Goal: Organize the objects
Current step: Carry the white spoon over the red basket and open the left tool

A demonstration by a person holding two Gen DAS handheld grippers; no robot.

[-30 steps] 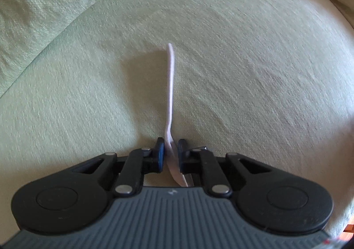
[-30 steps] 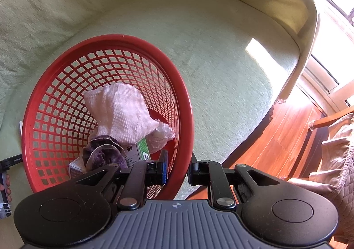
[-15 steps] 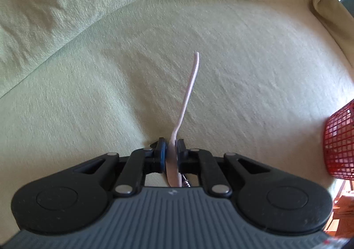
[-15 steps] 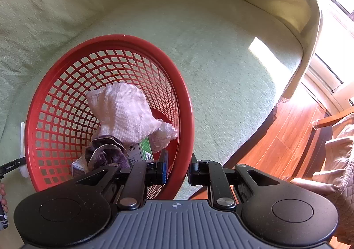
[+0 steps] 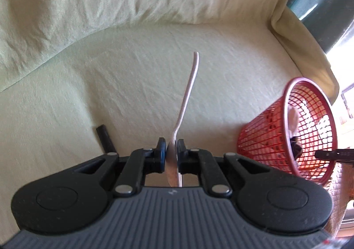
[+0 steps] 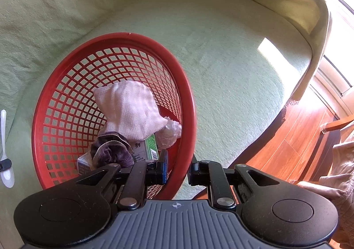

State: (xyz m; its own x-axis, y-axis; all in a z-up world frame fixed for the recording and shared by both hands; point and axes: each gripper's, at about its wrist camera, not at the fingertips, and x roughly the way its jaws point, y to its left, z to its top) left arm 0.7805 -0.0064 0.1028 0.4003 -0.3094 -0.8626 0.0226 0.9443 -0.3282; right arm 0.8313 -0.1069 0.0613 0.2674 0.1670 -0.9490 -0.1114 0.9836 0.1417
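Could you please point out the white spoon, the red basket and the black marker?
white spoon (image 5: 188,94), left wrist view, mid handle.
red basket (image 6: 188,98), right wrist view, right rim.
black marker (image 5: 105,138), left wrist view, mid barrel.

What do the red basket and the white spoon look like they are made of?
Red basket: likely moulded plastic, judging by its glossy rim and regular open lattice walls. White spoon: probably thin plastic, pale and slightly translucent, with a slim, gently curved handle.

A sofa seat draped in pale green woven fabric (image 5: 110,98) carries everything. A round red plastic mesh basket (image 6: 190,103) sits on it near its right front edge, tilted. At the near left, a short black cylindrical stick (image 5: 105,138) lies on the cloth.
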